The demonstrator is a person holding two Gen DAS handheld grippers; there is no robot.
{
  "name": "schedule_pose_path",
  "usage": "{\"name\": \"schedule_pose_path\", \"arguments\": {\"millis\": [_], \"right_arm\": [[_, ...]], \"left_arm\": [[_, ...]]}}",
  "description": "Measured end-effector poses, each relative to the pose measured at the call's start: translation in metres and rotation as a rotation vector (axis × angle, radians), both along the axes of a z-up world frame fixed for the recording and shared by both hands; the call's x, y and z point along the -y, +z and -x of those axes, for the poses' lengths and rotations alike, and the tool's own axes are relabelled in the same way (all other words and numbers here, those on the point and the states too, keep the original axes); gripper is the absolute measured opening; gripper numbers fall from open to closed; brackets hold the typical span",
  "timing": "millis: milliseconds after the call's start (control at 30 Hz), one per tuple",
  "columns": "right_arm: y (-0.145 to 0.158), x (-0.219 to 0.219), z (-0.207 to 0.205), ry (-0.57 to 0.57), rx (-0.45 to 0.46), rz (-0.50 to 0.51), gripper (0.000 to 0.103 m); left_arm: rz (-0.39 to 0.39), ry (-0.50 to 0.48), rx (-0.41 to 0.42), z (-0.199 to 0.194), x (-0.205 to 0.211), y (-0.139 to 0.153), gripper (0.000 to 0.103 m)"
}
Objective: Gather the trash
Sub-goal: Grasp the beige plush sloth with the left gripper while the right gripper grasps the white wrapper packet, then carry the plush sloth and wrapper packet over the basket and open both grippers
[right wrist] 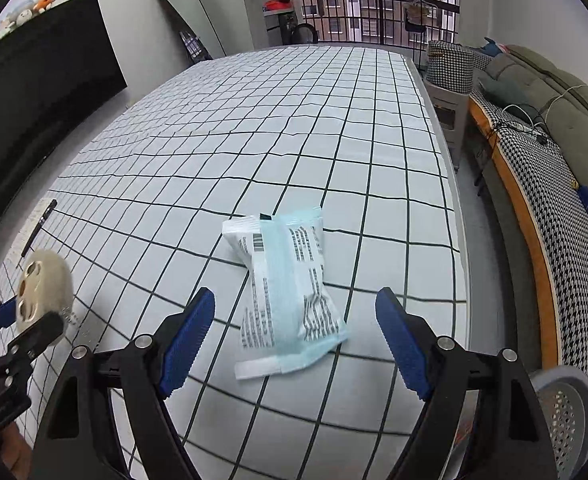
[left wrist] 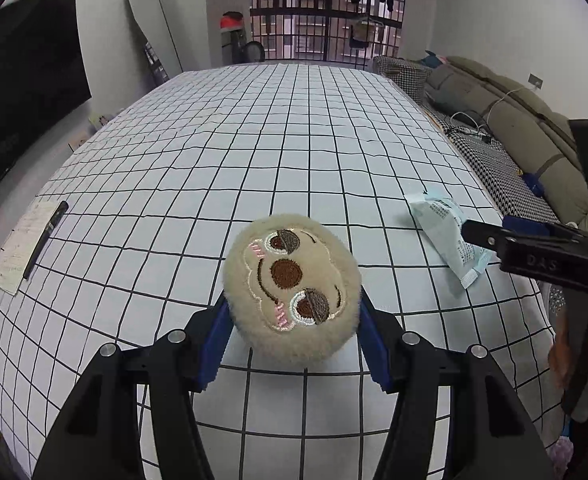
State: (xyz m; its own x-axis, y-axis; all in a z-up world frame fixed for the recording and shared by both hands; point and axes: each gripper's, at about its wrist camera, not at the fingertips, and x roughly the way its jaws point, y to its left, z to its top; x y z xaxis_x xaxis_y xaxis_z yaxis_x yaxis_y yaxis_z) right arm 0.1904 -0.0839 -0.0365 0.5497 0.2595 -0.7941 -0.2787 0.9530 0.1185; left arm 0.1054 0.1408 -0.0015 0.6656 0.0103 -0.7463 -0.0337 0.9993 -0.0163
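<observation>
1. Holding the round plush sloth face (left wrist: pixel 292 286) in your left gripper (left wrist: pixel 292 344), you are pinching its soft sides between the blue pads, so that claw is clamped on the toy and lifted clear of the checked cloth (left wrist: pixel 254 140).
2. You are keeping the right gripper (right wrist: pixel 295 336) spread wide, its pads well apart and touching nothing, with the pale blue-and-white wrapper (right wrist: pixel 288 288) lying flat on the cloth between and just ahead of them.
3. You are probably dealing with a light, crinkly, slippery film packet; it will likely slide or buckle, so you are best taking it across its narrow middle and squeezing gently rather than catching a sealed end.
4. You are working with little in the way: a pen (left wrist: pixel 46 238) on a sheet of paper (left wrist: pixel 18 248) is sitting at the far left edge, well apart from the wrapper.
5. You are also passing near a perforated grey bin (right wrist: pixel 565 412) at the lower right, beside the table, and a sofa (right wrist: pixel 553 128) beyond it.
</observation>
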Motion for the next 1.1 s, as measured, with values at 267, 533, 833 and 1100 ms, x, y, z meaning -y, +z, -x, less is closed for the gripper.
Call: {"name": "schedule_pose_path", "arguments": {"millis": [267, 533, 833, 1100], "right_arm": [[-0.026, -0.024, -0.024, 0.023, -0.063, 0.084, 0.079], [-0.027, -0.024, -0.017, 0.010, -0.069, 0.073, 0.053], [0.009, 0.009, 0.043, -0.065, -0.012, 0.006, 0.053], [0.027, 0.074, 0.117, -0.204, 0.036, 0.002, 0.053]], "left_arm": [[0.020, 0.002, -0.005, 0.007, -0.006, 0.000, 0.056], [0.027, -0.010, -0.008, 0.010, -0.003, 0.001, 0.056], [0.026, -0.073, 0.015, 0.018, 0.023, 0.014, 0.056], [0.032, -0.209, 0.030, 0.033, 0.084, 0.024, 0.056]]}}
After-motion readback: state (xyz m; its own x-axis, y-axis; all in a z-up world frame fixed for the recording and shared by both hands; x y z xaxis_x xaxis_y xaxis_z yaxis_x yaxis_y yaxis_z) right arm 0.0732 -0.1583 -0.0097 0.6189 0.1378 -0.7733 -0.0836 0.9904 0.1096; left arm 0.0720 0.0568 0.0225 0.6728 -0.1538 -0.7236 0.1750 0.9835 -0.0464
